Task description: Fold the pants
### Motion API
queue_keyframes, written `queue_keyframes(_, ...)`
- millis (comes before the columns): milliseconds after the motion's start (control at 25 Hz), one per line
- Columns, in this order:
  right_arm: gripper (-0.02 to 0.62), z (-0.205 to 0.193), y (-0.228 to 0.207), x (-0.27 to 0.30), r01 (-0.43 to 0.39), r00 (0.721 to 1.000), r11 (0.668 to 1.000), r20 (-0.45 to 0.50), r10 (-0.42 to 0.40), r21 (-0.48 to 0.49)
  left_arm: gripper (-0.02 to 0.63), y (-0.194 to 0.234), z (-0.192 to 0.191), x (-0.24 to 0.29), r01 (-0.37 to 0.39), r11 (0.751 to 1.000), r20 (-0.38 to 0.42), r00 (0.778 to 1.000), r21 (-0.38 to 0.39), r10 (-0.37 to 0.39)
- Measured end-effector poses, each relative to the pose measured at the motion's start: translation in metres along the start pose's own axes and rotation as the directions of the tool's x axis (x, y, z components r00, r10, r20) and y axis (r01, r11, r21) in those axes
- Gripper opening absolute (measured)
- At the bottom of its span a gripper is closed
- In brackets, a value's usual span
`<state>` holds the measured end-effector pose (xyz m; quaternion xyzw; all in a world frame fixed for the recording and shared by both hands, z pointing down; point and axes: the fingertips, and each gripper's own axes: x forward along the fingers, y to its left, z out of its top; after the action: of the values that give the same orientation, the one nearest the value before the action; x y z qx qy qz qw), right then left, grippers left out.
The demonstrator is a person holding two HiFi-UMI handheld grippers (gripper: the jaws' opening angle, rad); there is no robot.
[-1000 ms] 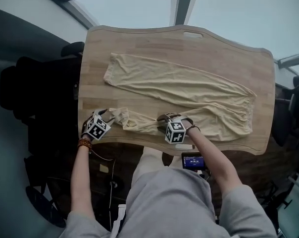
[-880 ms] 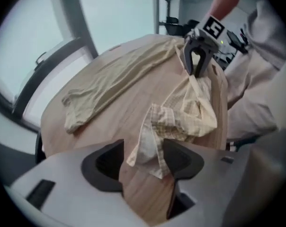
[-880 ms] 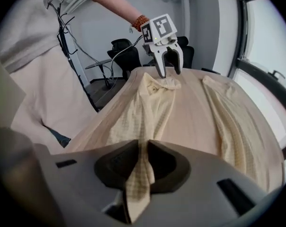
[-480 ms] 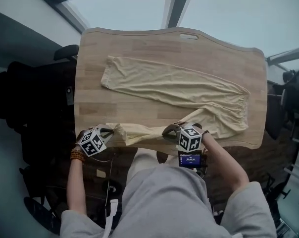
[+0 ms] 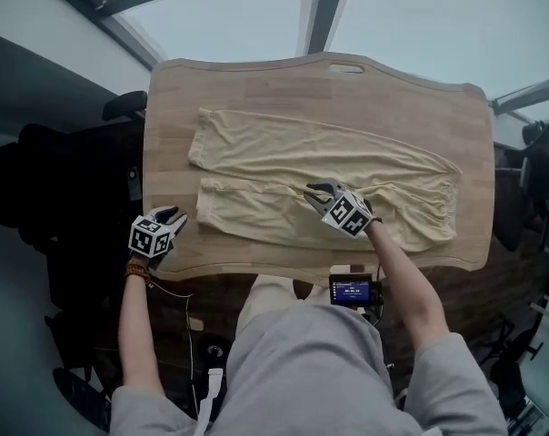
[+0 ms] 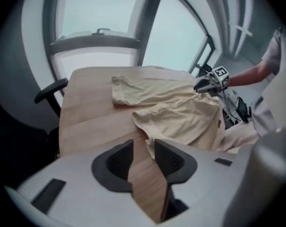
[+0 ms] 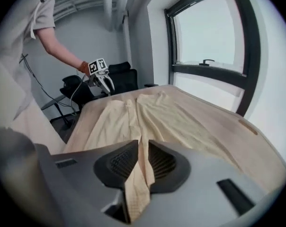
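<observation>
Wooden table [image 5: 256, 84] bears the pants [image 5: 284, 157] flat, long axis left to right. The right gripper [image 5: 318, 193] hangs over the near leg, the left gripper [image 5: 168, 218] just off its cuff end. Both pairs of jaws have just been opening and stand narrowly apart; the gripper views alone show cloth in the right gap, bare wood in the left

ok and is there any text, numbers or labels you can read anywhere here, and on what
No text here can be read.
Small screen: lit characters, too small to read.
Marker cubes: black-and-white square patterns only, no letters or numbers.
</observation>
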<state>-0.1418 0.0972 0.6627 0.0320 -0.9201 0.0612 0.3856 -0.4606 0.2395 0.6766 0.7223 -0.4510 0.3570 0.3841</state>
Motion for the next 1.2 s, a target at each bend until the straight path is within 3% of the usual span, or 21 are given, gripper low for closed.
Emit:
queue_keyframes(160,0.075,-0.021,0.000,-0.005,0.048,0.998,0.999,-0.050,-0.048,-0.005,0.170,-0.006,-0.026,0.036,-0.015,0.994,-0.089,0.996,-0.106,0.005)
queue_keyframes(320,0.076,-0.049,-0.001,-0.044,0.134,0.989,0.991,-0.067,-0.135,-0.017,0.183,-0.037,-0.021,0.063,0.000,0.989,-0.055,0.998,-0.150,-0.008)
queue_keyframes(360,0.078,-0.058,-0.004,-0.061,0.178,0.981,0.984,-0.070,-0.179,-0.023,0.126,-0.041,-0.022,0.064,-0.022,0.993,-0.066,0.998,-0.115,0.014)
queue_keyframes(400,0.081,-0.068,-0.008,-0.081,0.228,0.970,0.973,-0.077,-0.229,-0.025,0.014,-0.041,-0.027,0.062,-0.048,0.997,-0.086,0.995,-0.068,0.043)
queue_keyframes(440,0.085,-0.083,-0.012,-0.103,0.280,0.956,0.960,-0.090,-0.280,-0.014,0.014,-0.039,-0.034,0.056,-0.062,0.997,-0.105,0.993,-0.034,0.058)
queue_keyframes(520,0.092,-0.129,-0.021,-0.151,0.387,0.916,0.920,-0.146,-0.374,0.068,0.013,-0.034,-0.048,0.036,-0.051,0.997,-0.129,0.991,-0.049,0.045)
queue_keyframes(600,0.098,-0.195,-0.029,-0.206,0.505,0.856,0.840,-0.242,-0.458,0.199,0.012,-0.029,-0.056,0.007,-0.055,0.993,-0.143,0.989,-0.107,0.039)
queue_keyframes(640,0.100,-0.232,-0.033,-0.237,0.574,0.813,0.775,-0.301,-0.499,0.265,0.014,-0.028,-0.059,-0.004,-0.055,0.990,-0.149,0.988,-0.132,0.035)
queue_keyframes(760,0.110,-0.341,-0.040,-0.325,0.744,0.668,0.512,-0.470,-0.577,0.429,0.014,-0.033,-0.070,-0.020,-0.045,0.983,-0.178,0.984,-0.180,0.013)
queue_keyframes(800,0.123,-0.371,-0.041,-0.346,0.764,0.643,0.430,-0.506,-0.576,0.481,0.014,-0.034,-0.073,-0.021,-0.050,0.982,-0.194,0.981,-0.185,0.013)
queue_keyframes(840,0.127,-0.394,-0.041,-0.359,0.764,0.636,0.368,-0.525,-0.565,0.529,0.014,-0.035,-0.078,-0.020,-0.058,0.981,-0.213,0.977,-0.186,0.017)
queue_keyframes(880,0.127,-0.410,-0.041,-0.366,0.751,0.646,0.332,-0.529,-0.551,0.571,0.014,-0.035,-0.083,-0.018,-0.067,0.980,-0.232,0.973,-0.186,0.023)
queue_keyframes(920,0.127,-0.421,-0.042,-0.367,0.729,0.667,0.324,-0.519,-0.535,0.603,0.014,-0.035,-0.088,-0.015,-0.078,0.979,-0.249,0.968,-0.187,0.030)
queue_keyframes(960,0.129,-0.426,-0.044,-0.363,0.707,0.692,0.342,-0.502,-0.519,0.619,0.014,-0.035,-0.091,-0.013,-0.092,0.977,-0.264,0.964,-0.191,0.039)
queue_keyframes(1120,0.179,-0.424,-0.065,-0.352,0.657,0.749,0.473,-0.433,-0.502,0.588,0.014,-0.047,-0.088,-0.008,-0.149,0.971,-0.314,0.946,-0.186,0.085)
queue_keyframes(1200,0.177,-0.431,-0.062,-0.342,0.598,0.801,0.527,-0.428,-0.419,0.604,0.014,-0.051,-0.083,-0.005,-0.178,0.969,-0.327,0.938,-0.171,0.115)
